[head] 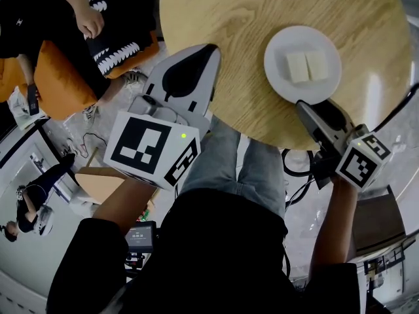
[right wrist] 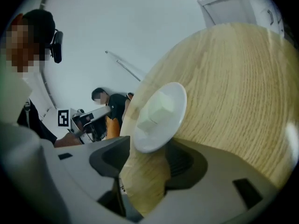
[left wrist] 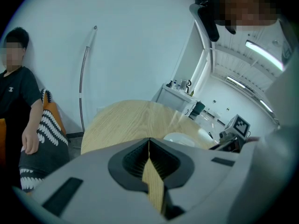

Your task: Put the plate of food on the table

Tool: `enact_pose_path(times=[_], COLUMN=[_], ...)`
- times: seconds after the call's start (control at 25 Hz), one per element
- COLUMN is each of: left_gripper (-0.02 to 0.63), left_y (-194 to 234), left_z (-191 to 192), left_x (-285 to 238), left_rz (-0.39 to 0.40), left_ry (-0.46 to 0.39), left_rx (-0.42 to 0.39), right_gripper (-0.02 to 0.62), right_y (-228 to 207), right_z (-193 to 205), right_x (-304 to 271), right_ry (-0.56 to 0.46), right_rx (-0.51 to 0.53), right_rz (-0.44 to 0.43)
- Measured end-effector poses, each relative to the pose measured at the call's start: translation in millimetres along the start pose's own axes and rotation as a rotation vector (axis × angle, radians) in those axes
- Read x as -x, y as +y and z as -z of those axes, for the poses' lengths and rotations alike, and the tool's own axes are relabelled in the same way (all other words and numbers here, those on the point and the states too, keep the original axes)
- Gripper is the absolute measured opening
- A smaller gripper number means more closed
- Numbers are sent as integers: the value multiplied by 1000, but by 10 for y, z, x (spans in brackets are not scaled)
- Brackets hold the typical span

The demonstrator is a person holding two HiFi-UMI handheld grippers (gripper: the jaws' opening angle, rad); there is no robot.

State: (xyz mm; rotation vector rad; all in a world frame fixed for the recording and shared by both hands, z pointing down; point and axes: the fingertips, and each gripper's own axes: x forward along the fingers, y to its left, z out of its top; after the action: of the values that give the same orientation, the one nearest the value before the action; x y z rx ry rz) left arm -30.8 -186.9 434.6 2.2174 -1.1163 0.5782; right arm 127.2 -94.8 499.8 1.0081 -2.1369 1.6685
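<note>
A white plate (head: 278, 70) with two pale food blocks (head: 308, 66) rests flat on the round wooden table (head: 236, 12), near its right front edge. My right gripper (head: 308, 108) is at the plate's near rim with its jaws spread wide. In the right gripper view the plate (right wrist: 175, 99) and the food blocks (right wrist: 156, 112) lie just ahead of the open right gripper (right wrist: 147, 150), and the pads do not press on the rim. My left gripper (head: 208, 52) hovers over the table's left front edge with nothing in it. The left gripper view shows the left gripper (left wrist: 149, 141) with its tips meeting.
A seated person in a striped garment (head: 108, 18) and an orange cushion (head: 59, 77) are left of the table. Cables (head: 298, 165) lie on the floor by my legs. A counter (left wrist: 175, 94) stands beyond the table.
</note>
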Motion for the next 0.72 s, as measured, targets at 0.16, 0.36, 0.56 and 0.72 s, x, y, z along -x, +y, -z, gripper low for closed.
enact_pose_path(times=[0.16, 0.36, 0.56, 0.72], left_gripper=[9, 9, 9, 9], left_y=[-4, -12, -16, -91], left_z=[16, 13, 1, -33], left_x=[11, 45, 78, 37], left_rz=[-8, -7, -16, -13], left_ry=[-6, -12, -9, -12], left_rx=[1, 3, 5, 2], right_gripper=[245, 244, 244, 244], right_y=[-37, -14, 28, 3], right_z=[15, 12, 58, 55], right_x=[-7, -11, -38, 10], right_ry=[33, 76, 107, 145], right_rx=[10, 66, 121, 171], right_rz=[14, 38, 59, 86])
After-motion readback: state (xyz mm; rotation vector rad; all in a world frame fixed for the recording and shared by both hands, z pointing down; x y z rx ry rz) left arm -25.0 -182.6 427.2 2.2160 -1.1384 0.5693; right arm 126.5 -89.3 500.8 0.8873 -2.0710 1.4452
